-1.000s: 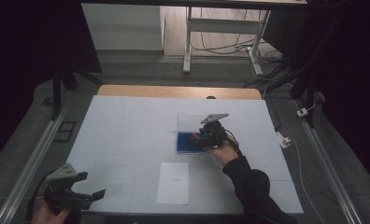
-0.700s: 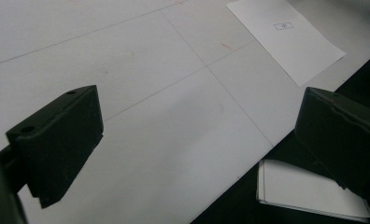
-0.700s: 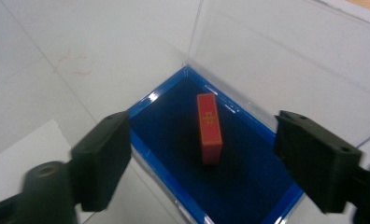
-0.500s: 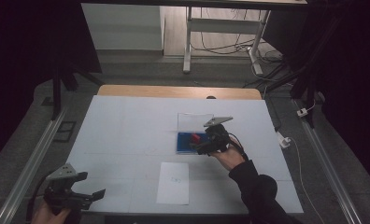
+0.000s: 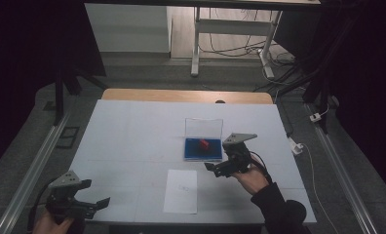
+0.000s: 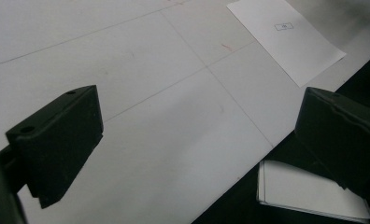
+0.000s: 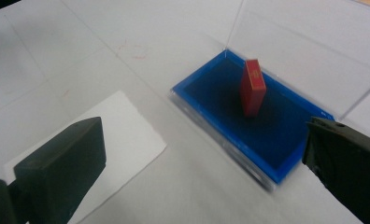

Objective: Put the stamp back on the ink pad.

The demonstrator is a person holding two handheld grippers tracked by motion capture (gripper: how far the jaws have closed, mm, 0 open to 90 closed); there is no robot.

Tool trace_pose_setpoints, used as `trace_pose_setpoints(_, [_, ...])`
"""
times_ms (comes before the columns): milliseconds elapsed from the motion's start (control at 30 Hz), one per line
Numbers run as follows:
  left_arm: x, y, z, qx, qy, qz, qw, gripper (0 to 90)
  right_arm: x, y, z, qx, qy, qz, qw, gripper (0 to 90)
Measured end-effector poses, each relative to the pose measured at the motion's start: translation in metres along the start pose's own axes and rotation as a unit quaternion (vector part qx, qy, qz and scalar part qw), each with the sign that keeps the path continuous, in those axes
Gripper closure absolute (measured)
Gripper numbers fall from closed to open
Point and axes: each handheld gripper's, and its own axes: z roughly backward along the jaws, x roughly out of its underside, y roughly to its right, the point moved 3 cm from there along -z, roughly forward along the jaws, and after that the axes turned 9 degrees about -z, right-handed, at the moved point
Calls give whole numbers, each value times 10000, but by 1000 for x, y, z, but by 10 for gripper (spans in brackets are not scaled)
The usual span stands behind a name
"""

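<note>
The red stamp [image 7: 253, 87] stands upright on the blue ink pad [image 7: 267, 135], in the open case near the middle of the desk [image 5: 132, 131]. The right hand-held gripper [image 5: 220, 168] is just near-right of the pad; its jaws have just been opening and hold nothing. The left hand-held gripper [image 5: 91, 207] waits released at the near left. Inking looks done; stamping the sheet of paper [image 5: 181, 191] seems left.
</note>
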Motion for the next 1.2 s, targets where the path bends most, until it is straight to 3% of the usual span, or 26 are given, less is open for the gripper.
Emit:
trace_pose_setpoints(667, [0, 0, 0, -7, -4, 2, 10000, 12, 53, -7, 68, 288, 368, -244, 9986, 0])
trace_pose_setpoints(900, [0, 0, 0, -11, -2, 8, 10000, 11, 69, -2, 86, 486, 431, -368, 9972, 0])
trace_pose_setpoints(1200, [0, 0, 0, -8, 6, 27, 10000, 10, 95, 10, 107, 867, 395, -706, 9929, 0])
